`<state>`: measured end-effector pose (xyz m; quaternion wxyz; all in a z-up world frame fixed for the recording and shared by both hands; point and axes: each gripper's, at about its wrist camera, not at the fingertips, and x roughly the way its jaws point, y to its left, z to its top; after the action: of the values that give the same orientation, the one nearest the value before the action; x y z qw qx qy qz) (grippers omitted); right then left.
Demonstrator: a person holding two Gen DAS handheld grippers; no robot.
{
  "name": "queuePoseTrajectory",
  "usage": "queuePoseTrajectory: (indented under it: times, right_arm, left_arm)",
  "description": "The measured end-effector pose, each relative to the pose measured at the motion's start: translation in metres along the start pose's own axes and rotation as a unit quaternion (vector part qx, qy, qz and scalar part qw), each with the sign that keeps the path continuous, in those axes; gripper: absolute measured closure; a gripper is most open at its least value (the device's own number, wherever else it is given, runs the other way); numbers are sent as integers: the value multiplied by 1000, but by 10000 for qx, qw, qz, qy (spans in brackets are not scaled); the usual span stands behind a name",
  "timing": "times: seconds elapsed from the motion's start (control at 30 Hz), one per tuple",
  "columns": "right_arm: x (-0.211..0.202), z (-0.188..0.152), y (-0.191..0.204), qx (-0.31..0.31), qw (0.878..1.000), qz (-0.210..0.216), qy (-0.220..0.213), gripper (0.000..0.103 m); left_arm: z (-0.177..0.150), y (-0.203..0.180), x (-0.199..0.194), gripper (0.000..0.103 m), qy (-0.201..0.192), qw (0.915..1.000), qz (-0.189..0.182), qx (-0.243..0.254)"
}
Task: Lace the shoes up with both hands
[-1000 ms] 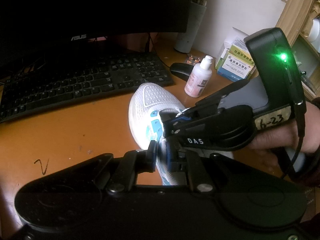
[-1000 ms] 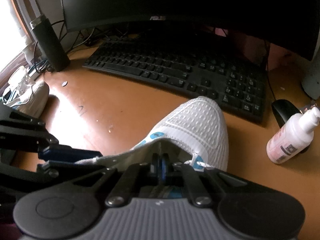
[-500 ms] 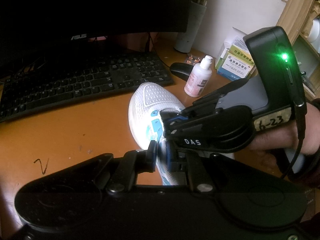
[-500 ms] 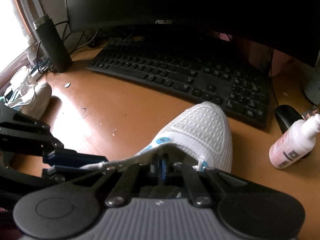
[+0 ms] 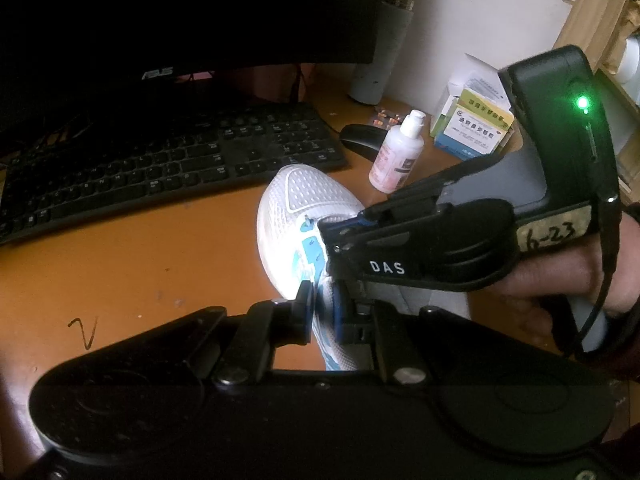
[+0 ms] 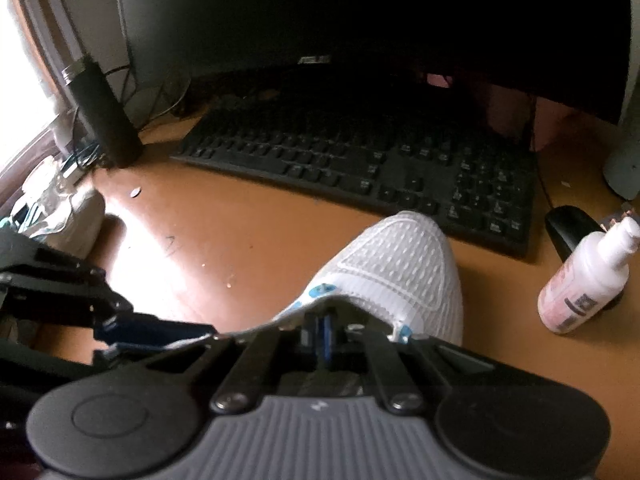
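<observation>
White mesh shoe (image 5: 308, 204) with blue eyelet tabs sitting mid-worktop (image 5: 132, 264), toe pointing at 12 o'clock toward the black keyboard (image 5: 168, 160). Left hand-held gripper (image 5: 322, 312) down at the shoe's 6 o'clock end, fingers clamped on the white-and-blue side edge of the upper near the eyelets. Right hand-held gripper (image 5: 334, 240) coming in from 3 o'clock, held by a hand (image 5: 560, 280), fingertips pressed together over the tongue area; can't make out whether a lace is pinched in there, too dark and blurry. From the right wrist view, same shoe (image 6: 400, 264) just past the closed fingers, left hand-held gripper (image 6: 160, 330) poking in from 9 o'clock with a bit of white edge in its tips. Further out: pink-labelled pump bottle (image 5: 396, 156) at the shoe's 2 o'clock, black mouse (image 5: 360, 138) just behind it, medicine boxes (image 5: 476, 128) past that, dark monitor (image 5: 180, 20) at 12 o'clock, black cylinder flask (image 6: 104, 116) at 10 o'clock.
</observation>
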<state>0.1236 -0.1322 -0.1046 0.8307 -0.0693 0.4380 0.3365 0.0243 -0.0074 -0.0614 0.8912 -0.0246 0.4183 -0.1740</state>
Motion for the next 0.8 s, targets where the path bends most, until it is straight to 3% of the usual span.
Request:
queuePoseTrajectory:
  times: [0.17, 0.23, 0.6, 0.8]
  right_arm:
    - [1, 0, 0, -27, 10000, -29, -41, 100]
    - [1, -1, 1, -97, 9999, -46, -85, 100]
    - [-3, -6, -4, -51, 9996, 2, -270, 100]
    - [-5, -8, 0, -211, 9991, -75, -364, 100]
  left_arm:
    - [2, 0, 1, 93, 68, 9999, -79, 23]
    - [3, 2, 0, 84, 122, 9999, -121, -22]
    - [28, 4, -29, 84, -306, 9994, -147, 31]
    - [35, 9, 4, 91, -282, 9996, 49, -14]
